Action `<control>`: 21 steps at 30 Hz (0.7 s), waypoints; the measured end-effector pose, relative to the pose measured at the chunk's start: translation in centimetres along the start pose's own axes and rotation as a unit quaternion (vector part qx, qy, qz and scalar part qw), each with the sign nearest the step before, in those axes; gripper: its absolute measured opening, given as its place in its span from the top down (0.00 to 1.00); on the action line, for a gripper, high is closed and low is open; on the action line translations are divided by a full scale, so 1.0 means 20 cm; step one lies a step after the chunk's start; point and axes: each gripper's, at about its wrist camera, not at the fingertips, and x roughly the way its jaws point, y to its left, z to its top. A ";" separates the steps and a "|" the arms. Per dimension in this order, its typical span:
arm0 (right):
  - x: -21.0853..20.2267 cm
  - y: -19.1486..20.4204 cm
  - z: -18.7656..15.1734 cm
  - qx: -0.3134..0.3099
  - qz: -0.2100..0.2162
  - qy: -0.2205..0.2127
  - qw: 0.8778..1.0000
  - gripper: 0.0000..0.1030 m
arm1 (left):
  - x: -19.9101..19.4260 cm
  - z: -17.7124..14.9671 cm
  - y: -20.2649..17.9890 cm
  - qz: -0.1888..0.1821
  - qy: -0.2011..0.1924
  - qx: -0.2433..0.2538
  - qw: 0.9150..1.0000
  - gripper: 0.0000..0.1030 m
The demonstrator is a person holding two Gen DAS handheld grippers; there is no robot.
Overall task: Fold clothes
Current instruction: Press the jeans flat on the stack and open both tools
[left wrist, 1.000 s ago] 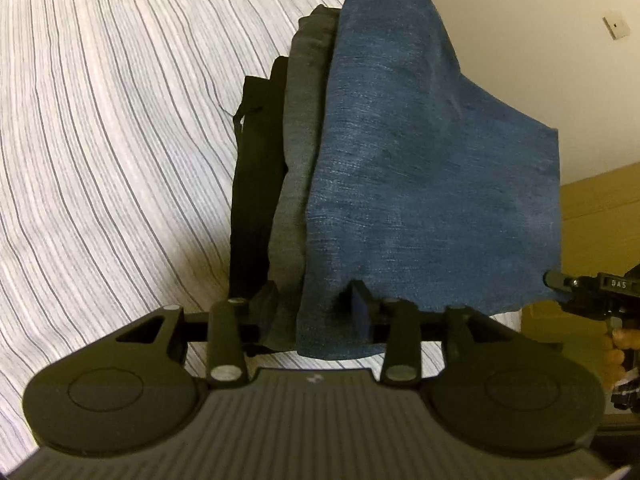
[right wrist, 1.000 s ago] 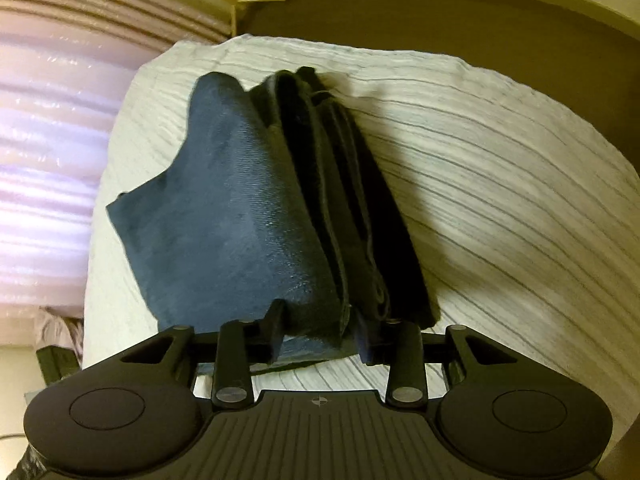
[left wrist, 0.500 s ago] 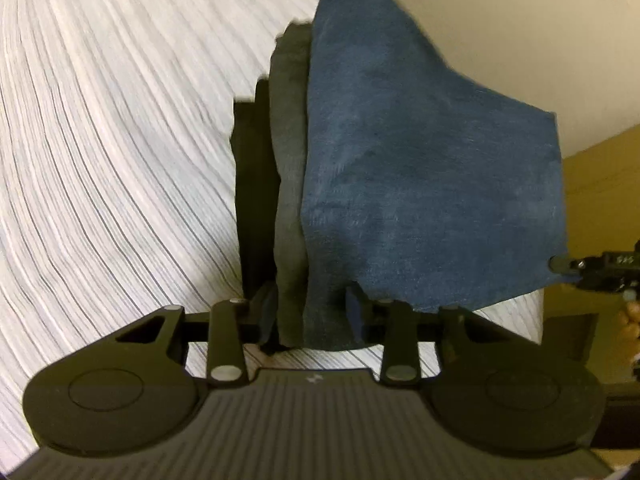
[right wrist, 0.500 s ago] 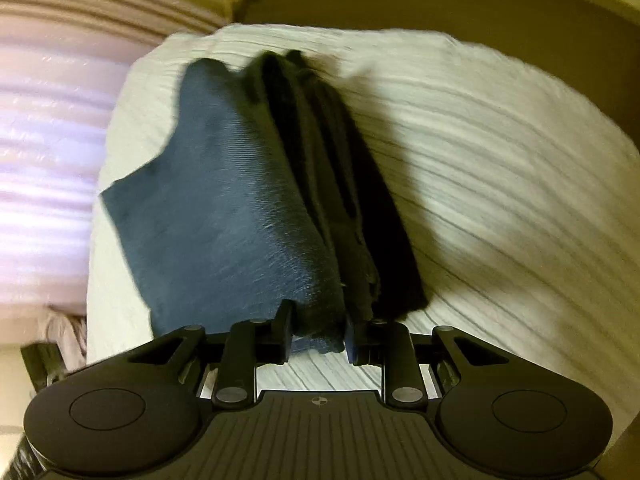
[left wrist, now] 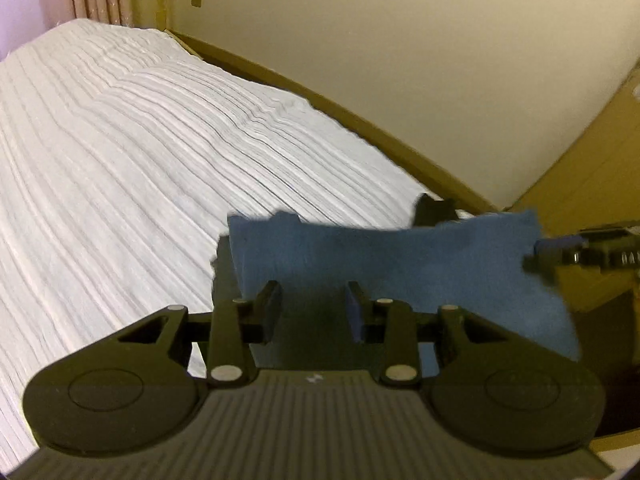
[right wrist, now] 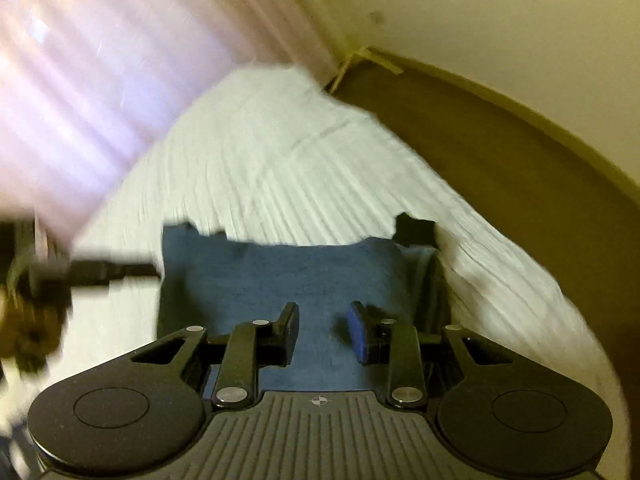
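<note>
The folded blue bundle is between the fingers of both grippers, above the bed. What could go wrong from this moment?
1. The right gripper's jaws are opening with the folded bundle between them, so that end may drop and unfold while the left gripper grips the other.
2. The black layer pokes out past the blue one, so the layers might slide apart.
</note>
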 end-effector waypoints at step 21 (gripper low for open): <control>0.06 -0.06 -0.04 -0.003 -0.005 -0.001 1.000 0.70 | 0.04 -0.13 0.04 -0.002 0.021 -0.037 0.999 0.67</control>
